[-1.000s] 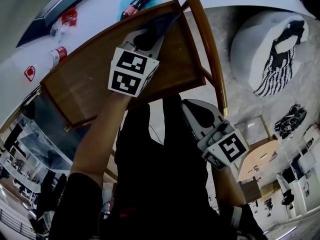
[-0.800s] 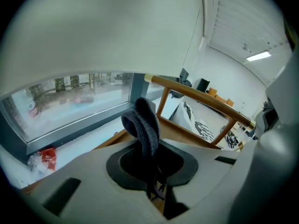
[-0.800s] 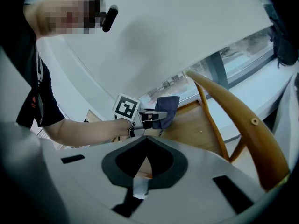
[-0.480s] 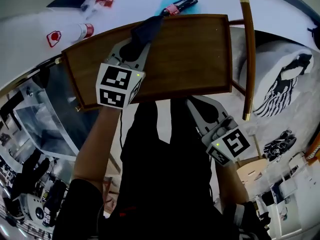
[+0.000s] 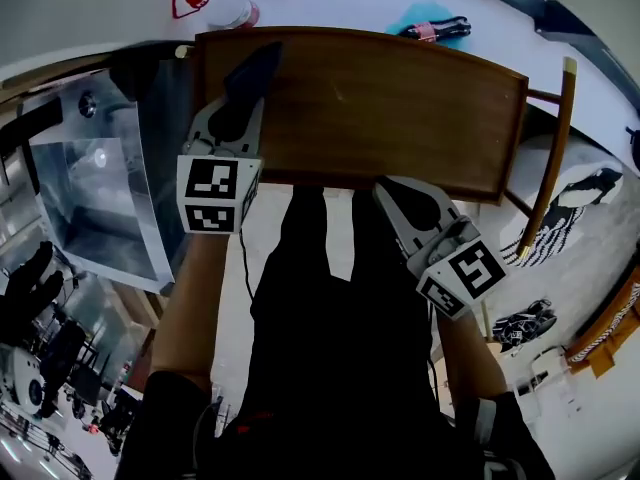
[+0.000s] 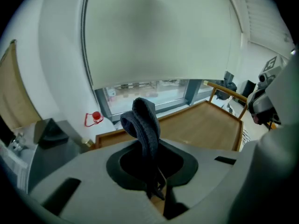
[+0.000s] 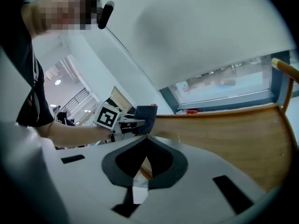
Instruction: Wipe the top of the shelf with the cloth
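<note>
The wooden shelf top (image 5: 400,108) runs across the head view. My left gripper (image 5: 243,93) reaches over its left end, shut on a dark grey cloth (image 5: 255,68) that sticks out past the fingertips. In the left gripper view the folded cloth (image 6: 145,125) stands up from between the jaws of the left gripper (image 6: 150,167), with the shelf top (image 6: 210,125) beyond. My right gripper (image 5: 392,190) sits at the shelf's front edge, jaws together on nothing. The right gripper view shows the right gripper (image 7: 142,146) low over the wood (image 7: 233,134), and the cloth (image 7: 147,118) farther left.
A dark bottle with a red label (image 5: 435,28) lies on a teal patch behind the shelf. A white container with red print (image 5: 205,3) stands at the back left. A wooden rail (image 5: 550,158) rises at the right end. A glass-sided cabinet (image 5: 100,188) stands left.
My left gripper has carried the cloth across the shelf top toward its left end. The head view has swung, so the shelf now lies level. The right gripper stays at the front edge.
</note>
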A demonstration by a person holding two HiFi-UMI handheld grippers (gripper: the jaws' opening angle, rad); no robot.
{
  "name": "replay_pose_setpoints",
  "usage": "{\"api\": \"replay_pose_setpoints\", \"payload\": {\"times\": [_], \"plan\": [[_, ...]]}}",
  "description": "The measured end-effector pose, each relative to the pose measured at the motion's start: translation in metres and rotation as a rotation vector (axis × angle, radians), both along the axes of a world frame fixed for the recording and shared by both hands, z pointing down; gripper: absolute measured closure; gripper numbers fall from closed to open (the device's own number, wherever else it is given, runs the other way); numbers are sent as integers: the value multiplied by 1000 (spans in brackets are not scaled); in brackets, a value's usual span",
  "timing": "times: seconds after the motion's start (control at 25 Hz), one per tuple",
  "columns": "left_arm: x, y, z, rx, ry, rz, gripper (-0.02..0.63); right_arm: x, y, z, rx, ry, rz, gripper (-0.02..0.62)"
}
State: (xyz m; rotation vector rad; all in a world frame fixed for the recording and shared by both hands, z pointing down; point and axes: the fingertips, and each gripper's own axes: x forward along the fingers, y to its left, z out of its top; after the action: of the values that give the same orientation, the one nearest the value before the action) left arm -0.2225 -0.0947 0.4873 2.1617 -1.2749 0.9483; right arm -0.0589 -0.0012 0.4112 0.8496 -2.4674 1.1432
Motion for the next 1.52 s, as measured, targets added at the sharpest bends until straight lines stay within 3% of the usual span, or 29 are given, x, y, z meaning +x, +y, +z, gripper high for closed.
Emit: {"api": "replay_pose_setpoints", "payload": {"times": [0.24, 0.48, 1.0, 1.52], "plan": [[-68, 22, 20, -26, -57, -89, 549, -44, 8, 6, -12, 25, -83, 591], [-92, 28, 35, -55, -66, -93, 549, -66, 10, 14, -25, 37, -104, 591], [-49, 35, 71, -137, -35, 11, 549, -45, 16, 26, -47, 49, -35, 591], [4, 40, 82, -163, -16, 92, 549, -3, 28, 29, -52, 39, 48, 591]]}}
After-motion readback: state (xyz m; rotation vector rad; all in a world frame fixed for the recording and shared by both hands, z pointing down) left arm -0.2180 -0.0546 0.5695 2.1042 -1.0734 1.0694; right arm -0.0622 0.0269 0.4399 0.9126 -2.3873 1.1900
